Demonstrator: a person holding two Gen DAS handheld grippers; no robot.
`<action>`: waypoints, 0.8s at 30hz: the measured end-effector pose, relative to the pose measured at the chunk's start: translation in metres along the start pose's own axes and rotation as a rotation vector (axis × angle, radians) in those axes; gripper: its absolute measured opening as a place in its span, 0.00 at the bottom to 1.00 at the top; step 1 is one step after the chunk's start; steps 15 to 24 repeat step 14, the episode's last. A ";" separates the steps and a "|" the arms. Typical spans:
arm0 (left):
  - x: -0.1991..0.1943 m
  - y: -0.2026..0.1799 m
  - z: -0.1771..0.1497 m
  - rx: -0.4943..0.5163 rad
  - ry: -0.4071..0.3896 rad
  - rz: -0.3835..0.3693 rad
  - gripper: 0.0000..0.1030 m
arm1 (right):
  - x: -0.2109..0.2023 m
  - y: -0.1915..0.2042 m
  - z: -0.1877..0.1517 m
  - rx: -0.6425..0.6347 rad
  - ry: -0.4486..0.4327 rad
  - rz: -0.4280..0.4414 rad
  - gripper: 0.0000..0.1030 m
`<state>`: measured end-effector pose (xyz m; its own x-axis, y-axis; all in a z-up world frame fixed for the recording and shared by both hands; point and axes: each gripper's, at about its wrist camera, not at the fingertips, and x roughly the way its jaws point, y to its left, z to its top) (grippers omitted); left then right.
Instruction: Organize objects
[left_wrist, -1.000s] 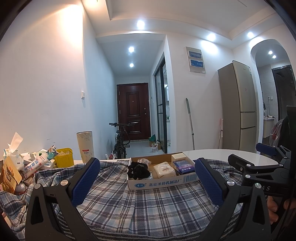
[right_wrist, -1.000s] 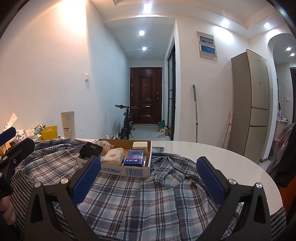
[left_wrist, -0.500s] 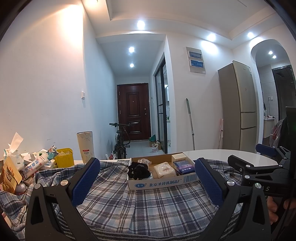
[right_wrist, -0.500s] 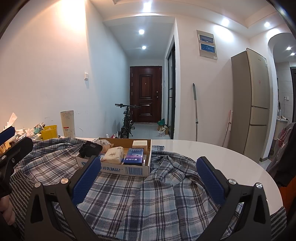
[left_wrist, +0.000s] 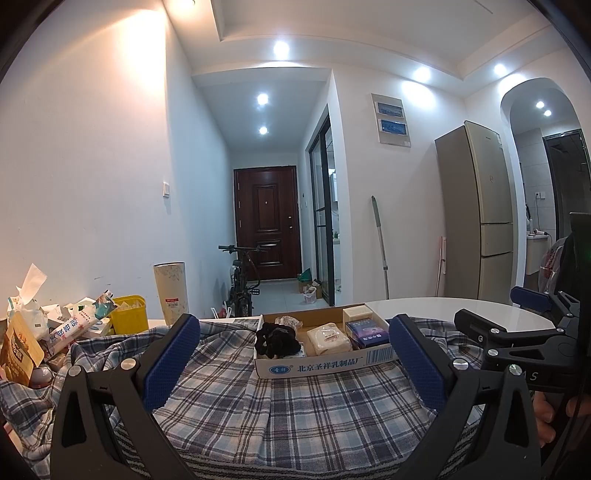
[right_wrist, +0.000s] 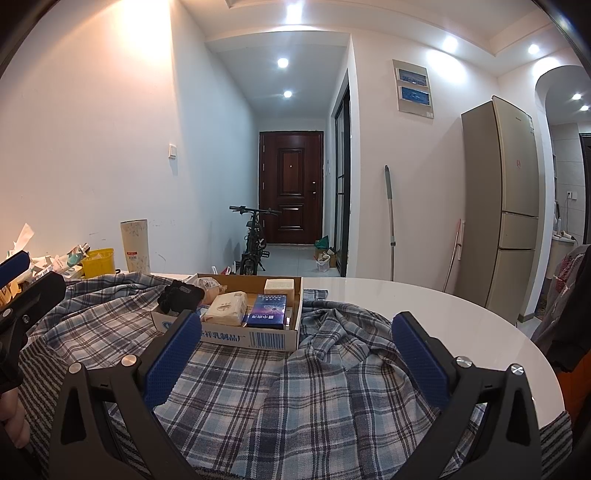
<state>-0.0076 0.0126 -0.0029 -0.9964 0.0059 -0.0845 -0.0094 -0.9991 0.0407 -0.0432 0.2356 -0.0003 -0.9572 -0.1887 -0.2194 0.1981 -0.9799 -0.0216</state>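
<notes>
A shallow cardboard box (left_wrist: 325, 360) (right_wrist: 255, 338) sits on a blue plaid shirt (left_wrist: 288, 406) (right_wrist: 280, 391) spread over a white round table (right_wrist: 424, 306). In the box lie a black scrunchie (left_wrist: 277, 338) (right_wrist: 180, 295), a white tissue pack (left_wrist: 328, 336) (right_wrist: 226, 303), a dark blue box (left_wrist: 367, 332) (right_wrist: 269, 311) and a small white box (left_wrist: 357, 315) (right_wrist: 279, 285). My left gripper (left_wrist: 293, 363) is open and empty, short of the box. My right gripper (right_wrist: 295, 363) is open and empty, near the box's front right corner.
At the table's left stand a yellow tub (left_wrist: 128, 314) (right_wrist: 98, 260), a tall paper tube (left_wrist: 170, 291) (right_wrist: 136, 245) and a pile of packets and tissues (left_wrist: 40, 332). A fridge (right_wrist: 509, 206), a mop (right_wrist: 389, 221) and a bicycle (right_wrist: 255, 240) are behind.
</notes>
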 end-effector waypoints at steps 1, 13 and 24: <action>-0.001 -0.001 0.001 0.000 0.001 0.000 1.00 | 0.000 0.000 0.000 0.000 0.000 0.000 1.00; -0.001 0.001 0.000 -0.001 0.001 0.002 1.00 | 0.000 -0.001 -0.002 0.004 0.003 -0.001 1.00; -0.002 0.002 -0.001 -0.003 0.001 0.002 1.00 | 0.000 -0.001 -0.002 0.003 0.004 -0.001 1.00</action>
